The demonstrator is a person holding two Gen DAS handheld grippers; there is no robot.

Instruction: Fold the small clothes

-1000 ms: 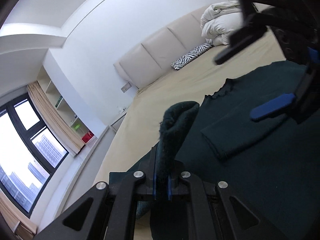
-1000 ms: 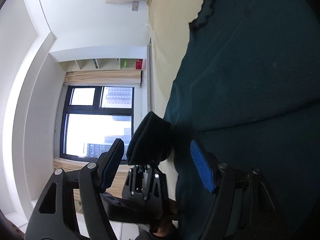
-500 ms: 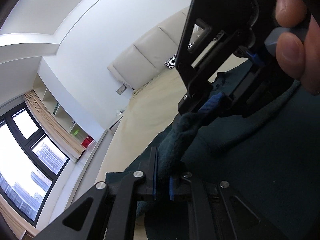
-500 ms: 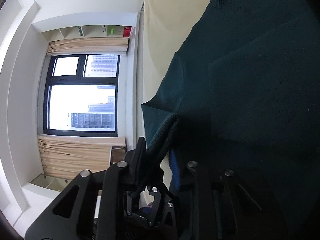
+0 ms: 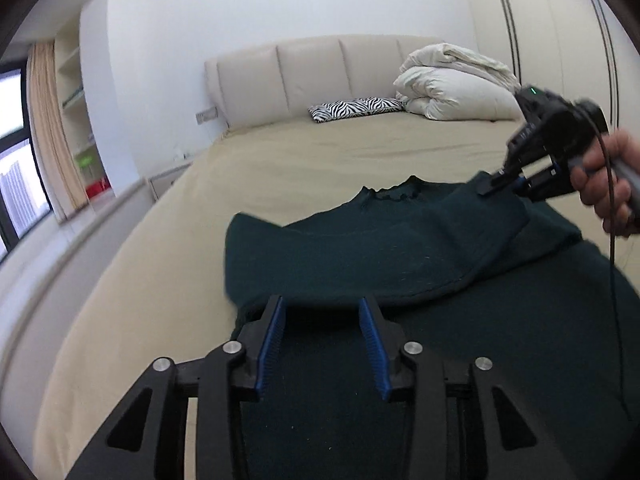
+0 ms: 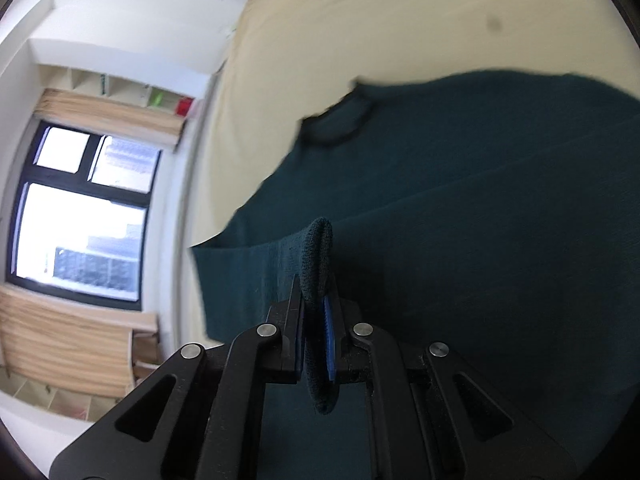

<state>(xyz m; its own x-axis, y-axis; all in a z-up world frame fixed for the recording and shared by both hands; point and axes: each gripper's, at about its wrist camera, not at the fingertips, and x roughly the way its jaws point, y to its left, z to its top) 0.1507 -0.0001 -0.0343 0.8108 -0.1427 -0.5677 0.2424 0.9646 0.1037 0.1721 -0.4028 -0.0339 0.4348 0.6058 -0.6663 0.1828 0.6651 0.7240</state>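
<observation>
A dark green sweater (image 5: 400, 260) lies spread on the beige bed (image 5: 304, 168), its frilled neckline (image 5: 390, 192) toward the headboard. In the left wrist view my left gripper (image 5: 321, 302) hovers over the near part of the sweater. Its jaws are opening, and nothing is between the blue pads (image 5: 272, 344). At the right edge a hand (image 5: 604, 192) holds my right gripper (image 5: 491, 188), which is shut on a fold of the sweater and lifts it. The right wrist view shows that gripper (image 6: 316, 288) pinching a rolled edge of the sweater (image 6: 480, 220).
A padded headboard (image 5: 320, 76), a zebra-print pillow (image 5: 356, 107) and a folded white duvet (image 5: 452, 88) are at the far end of the bed. A window (image 6: 80, 220), curtains and wall shelves (image 5: 76, 92) stand to the left. Wardrobe doors (image 5: 560, 40) are on the right.
My right gripper closed on the sweater fold that the left held, then carried it off to the right. My left gripper let go, opened and swung to face the headboard.
</observation>
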